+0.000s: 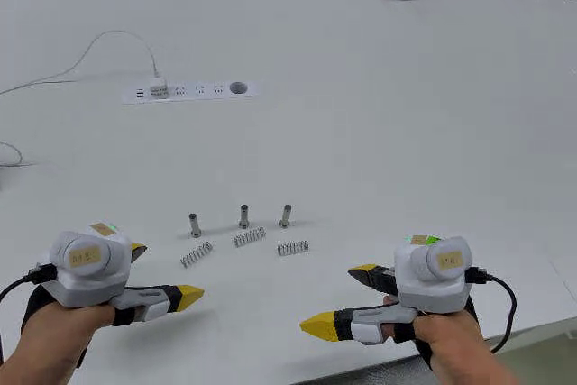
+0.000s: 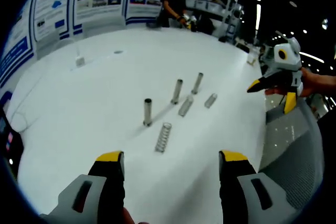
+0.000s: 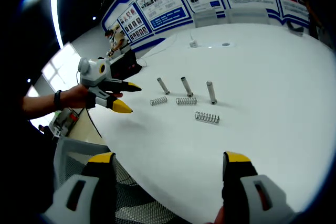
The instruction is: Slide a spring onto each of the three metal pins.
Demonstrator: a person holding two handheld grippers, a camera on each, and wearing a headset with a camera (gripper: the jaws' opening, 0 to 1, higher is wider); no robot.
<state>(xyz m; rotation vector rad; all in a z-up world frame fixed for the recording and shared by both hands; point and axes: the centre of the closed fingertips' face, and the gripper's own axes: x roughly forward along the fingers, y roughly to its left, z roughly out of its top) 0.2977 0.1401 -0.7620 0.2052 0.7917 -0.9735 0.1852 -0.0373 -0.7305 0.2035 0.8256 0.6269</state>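
Though its body half-hides one finger (image 1: 137,249), the left gripper (image 1: 163,271) stands spread.

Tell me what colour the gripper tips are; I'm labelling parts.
Yellow. Clearest in the head view, on the right gripper and left gripper.

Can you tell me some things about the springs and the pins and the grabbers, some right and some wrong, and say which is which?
1. Three pins stand upright on the table. True.
2. One of the springs is already on a pin. False: all three lie on the table, in front of the pins.
3. The left gripper holds a spring. False: it is open and empty.
4. The right gripper is open. True.
5. A power strip lies on the table beyond the pins. True.
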